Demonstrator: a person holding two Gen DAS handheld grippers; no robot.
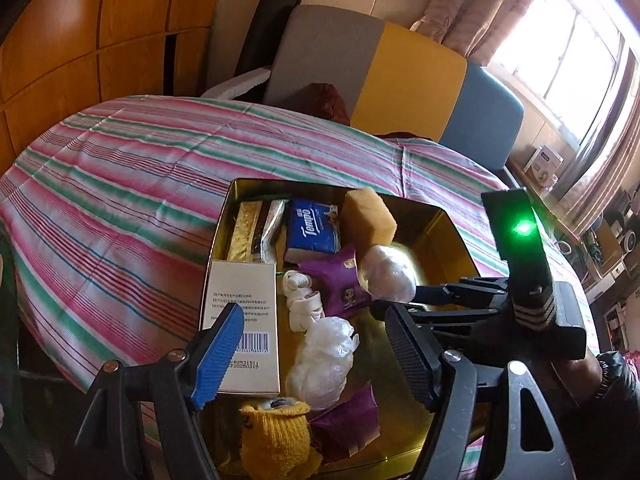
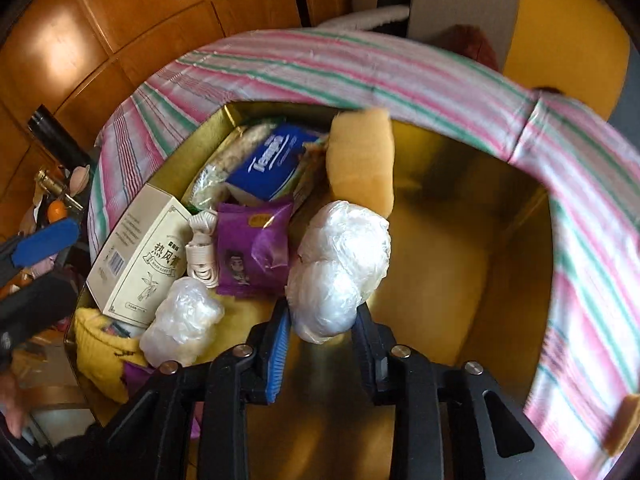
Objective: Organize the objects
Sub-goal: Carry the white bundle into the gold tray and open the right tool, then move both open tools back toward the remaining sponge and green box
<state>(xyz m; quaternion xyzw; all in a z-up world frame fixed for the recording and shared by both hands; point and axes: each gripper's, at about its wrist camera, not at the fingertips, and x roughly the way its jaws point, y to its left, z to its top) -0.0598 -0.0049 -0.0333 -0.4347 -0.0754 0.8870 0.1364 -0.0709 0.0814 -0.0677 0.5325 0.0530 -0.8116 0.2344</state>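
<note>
Hovering over the near edge of the gold tin (image 1: pixel 256 184), the left gripper (image 1: pixel 312 356) has its fingers spread wide with nothing between them; the blue pad sits over the white carton (image 1: pixel 240 304) without touching it. Just below its fingers lie a yellow knitted piece (image 1: pixel 276 436), a purple packet (image 1: pixel 348 424) and a small crumpled plastic bag (image 1: pixel 324 364).

From the right wrist view, the right gripper (image 2: pixel 322 336) has a larger plastic-wrapped bundle (image 2: pixel 340 268) between its fingers. The pads sit at the bundle's lower end, but whether they press on it or have let go I cannot tell, since the gap on each side is hard to read. The bundle is already low inside the tin, beside a second purple packet (image 2: pixel 252 248) and in front of the yellow sponge (image 2: pixel 360 156).

Further in, a white looped cord (image 2: pixel 202 252) lies between the carton and that packet. Beyond it, a blue tissue pack (image 2: pixel 272 164) and a long foil packet (image 1: pixel 248 232) rest against the tin's far wall.

Judging by this, the sorting looks well advanced: the left half of the tin is packed, the right half is bare gold floor, and the striped cloth (image 1: pixel 120 160) around it carries no loose items in view. What seems left is releasing the bundle.
</note>
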